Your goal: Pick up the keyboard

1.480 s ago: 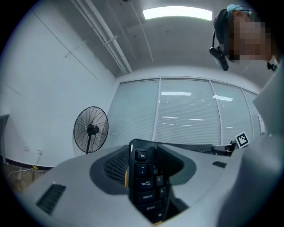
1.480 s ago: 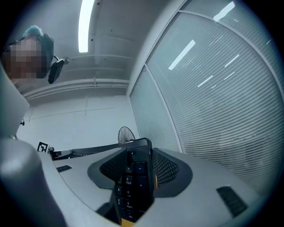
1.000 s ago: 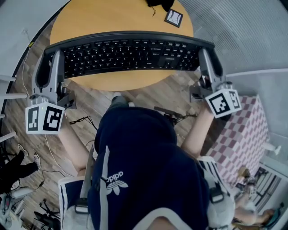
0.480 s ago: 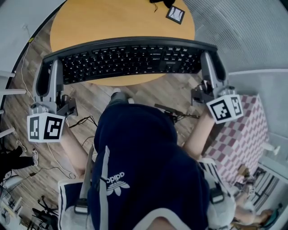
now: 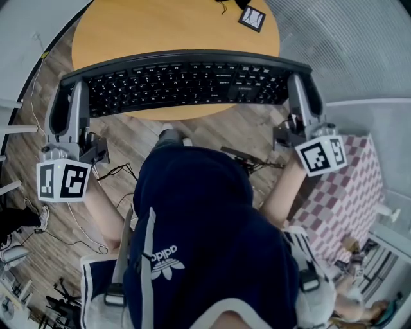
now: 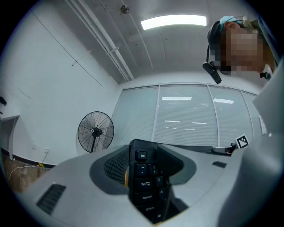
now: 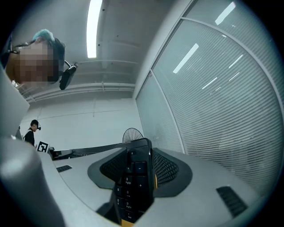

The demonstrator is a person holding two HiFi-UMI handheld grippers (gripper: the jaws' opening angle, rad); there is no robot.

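A long black keyboard (image 5: 186,82) hangs level above the round wooden table (image 5: 160,29), held at both ends. My left gripper (image 5: 63,106) is shut on its left end, where the Esc key column (image 6: 144,179) shows between the jaws. My right gripper (image 5: 302,90) is shut on its right end, with the number-pad keys (image 7: 133,181) clamped between the jaws. Both gripper views point upward at walls and ceiling.
A small black-and-white marker card (image 5: 252,19) and a dark object lie at the table's far edge. A checkered cloth (image 5: 347,193) is at the right. Cables (image 5: 115,173) run over the wooden floor. A standing fan (image 6: 95,131) and glass partitions stand behind.
The keyboard and both grippers have shifted slightly nearer the person and a little higher over the table edge; both grips are unchanged.
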